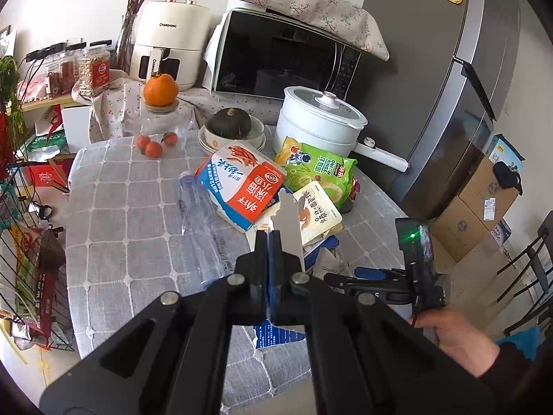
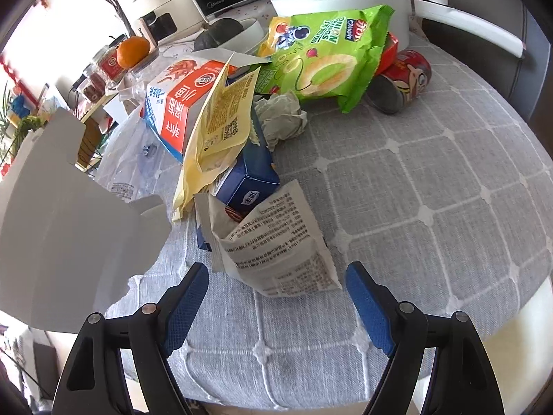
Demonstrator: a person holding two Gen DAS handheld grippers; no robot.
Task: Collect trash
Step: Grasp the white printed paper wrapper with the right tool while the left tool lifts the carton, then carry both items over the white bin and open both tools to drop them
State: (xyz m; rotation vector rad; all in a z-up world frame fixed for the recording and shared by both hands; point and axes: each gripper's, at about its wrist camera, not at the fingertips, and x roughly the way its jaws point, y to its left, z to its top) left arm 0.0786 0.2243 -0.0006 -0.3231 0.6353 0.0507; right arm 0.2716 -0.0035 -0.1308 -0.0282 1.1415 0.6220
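Note:
Trash is piled mid-table: a red, white and blue bag (image 1: 242, 186), a green onion-rings bag (image 2: 325, 58), a yellow pouch (image 2: 217, 117), a blue box (image 2: 249, 180), crumpled tissue (image 2: 281, 117), a red can (image 2: 404, 76) and a clear bottle (image 1: 204, 228). My left gripper (image 1: 269, 238) is shut on a flattened white card (image 1: 288, 228), lifted above the table; the same card (image 2: 62, 224) fills the left of the right wrist view. My right gripper (image 2: 276, 283) is open, its blue pads just short of a printed paper wrapper (image 2: 280, 252) lying on the cloth.
A white pot (image 1: 321, 117), microwave (image 1: 283, 55), air fryer (image 1: 169, 41), bowls holding a squash (image 1: 230, 124) and oranges (image 1: 160, 90) line the back of the checked tablecloth (image 2: 432, 190). A fridge (image 1: 449, 69) and cardboard boxes (image 1: 477, 214) stand right, a wire rack (image 1: 31, 259) left.

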